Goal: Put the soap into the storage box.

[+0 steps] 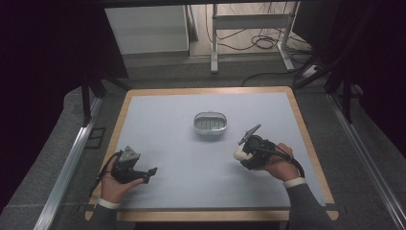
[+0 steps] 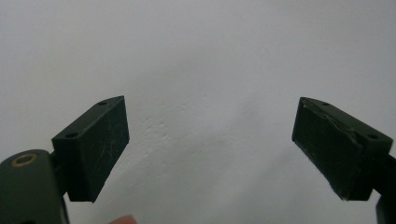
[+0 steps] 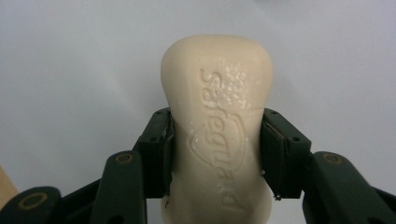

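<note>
Pale grey tabletop (image 1: 182, 158) with a wooden rim lies under both hands. Right gripper (image 3: 217, 154) is clamped on a cream soap bar (image 3: 217, 126) stamped "Safeguard", the bar jutting out past its pads. Beyond and left of it sits what looks like a metal soap dish (image 1: 209, 122), well apart. Left gripper (image 2: 210, 149) stands wide open, holding nothing.

soap bar (image 3: 217, 135) | cream, embossed (maybe "Safeguard") | clamped, above table

Grey sleeves (image 1: 306, 207), white cuffs (image 1: 293, 182)
</note>
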`<state>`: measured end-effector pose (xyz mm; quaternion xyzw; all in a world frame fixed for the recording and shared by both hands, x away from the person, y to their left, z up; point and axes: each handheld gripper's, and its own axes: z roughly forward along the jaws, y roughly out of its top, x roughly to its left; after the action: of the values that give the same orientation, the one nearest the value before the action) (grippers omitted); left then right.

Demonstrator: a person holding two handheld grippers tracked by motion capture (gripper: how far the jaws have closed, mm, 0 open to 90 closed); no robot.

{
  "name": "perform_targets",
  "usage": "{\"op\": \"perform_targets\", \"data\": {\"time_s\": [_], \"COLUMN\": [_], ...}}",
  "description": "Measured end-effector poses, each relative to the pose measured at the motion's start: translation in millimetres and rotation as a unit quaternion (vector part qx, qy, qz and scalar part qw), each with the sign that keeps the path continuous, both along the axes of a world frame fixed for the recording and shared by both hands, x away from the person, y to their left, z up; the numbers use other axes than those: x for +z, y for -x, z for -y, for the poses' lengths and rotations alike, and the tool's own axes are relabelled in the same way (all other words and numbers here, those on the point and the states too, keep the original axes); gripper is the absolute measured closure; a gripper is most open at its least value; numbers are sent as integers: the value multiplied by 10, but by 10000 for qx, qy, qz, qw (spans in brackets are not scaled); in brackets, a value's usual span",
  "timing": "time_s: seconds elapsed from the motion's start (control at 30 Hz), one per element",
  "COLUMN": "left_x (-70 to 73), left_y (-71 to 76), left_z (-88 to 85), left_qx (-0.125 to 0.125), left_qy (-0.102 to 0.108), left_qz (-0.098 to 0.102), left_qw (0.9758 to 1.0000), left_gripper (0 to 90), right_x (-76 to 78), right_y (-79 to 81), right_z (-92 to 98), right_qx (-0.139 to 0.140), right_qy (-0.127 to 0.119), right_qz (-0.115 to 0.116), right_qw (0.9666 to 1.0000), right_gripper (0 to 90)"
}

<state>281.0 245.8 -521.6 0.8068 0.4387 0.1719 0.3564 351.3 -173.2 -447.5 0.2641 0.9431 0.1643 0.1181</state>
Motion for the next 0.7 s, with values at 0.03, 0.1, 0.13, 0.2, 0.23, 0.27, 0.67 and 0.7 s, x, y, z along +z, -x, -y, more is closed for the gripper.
{"op": "perform_targets", "data": {"time_s": [0.03, 0.1, 0.13, 0.2, 0.23, 0.27, 0.67, 0.7], "left_x": [-1, -3, -4, -6, -6, -6, -5, -6], "left_y": [-1, -2, -2, -3, -3, -3, -4, -4], "left_z": [-1, 4, 6, 7, 7, 7, 6, 7], "left_qx": [0, -6, -8, -11, -10, -12, -34, -37], "left_qy": [-8, -11, -11, -14, -18, -19, -2, -1], "left_qz": [-1, -3, -4, -9, -9, -10, -12, -14], "left_qw": [10000, 10000, 10000, 10000, 10000, 10000, 10000, 10000], "left_gripper": [115, 114, 115, 115, 114, 114, 114, 114], "right_x": [3, 12, 16, 25, 30, 35, 134, 141], "right_y": [-6, -22, -33, -57, -67, -79, -230, -242], "right_z": [-2, -10, -15, -23, -29, -34, -118, -126], "right_qx": [7, 24, 26, 37, 26, 28, 39, 54], "right_qy": [-15, -12, -14, -15, -25, -33, 22, 25], "right_qz": [16, 41, 43, 70, 77, 78, 191, 201], "right_qw": [10000, 10000, 10000, 10000, 10000, 10000, 9998, 9998], "right_gripper": [494, 494, 494, 494, 494, 494, 494, 494]}}
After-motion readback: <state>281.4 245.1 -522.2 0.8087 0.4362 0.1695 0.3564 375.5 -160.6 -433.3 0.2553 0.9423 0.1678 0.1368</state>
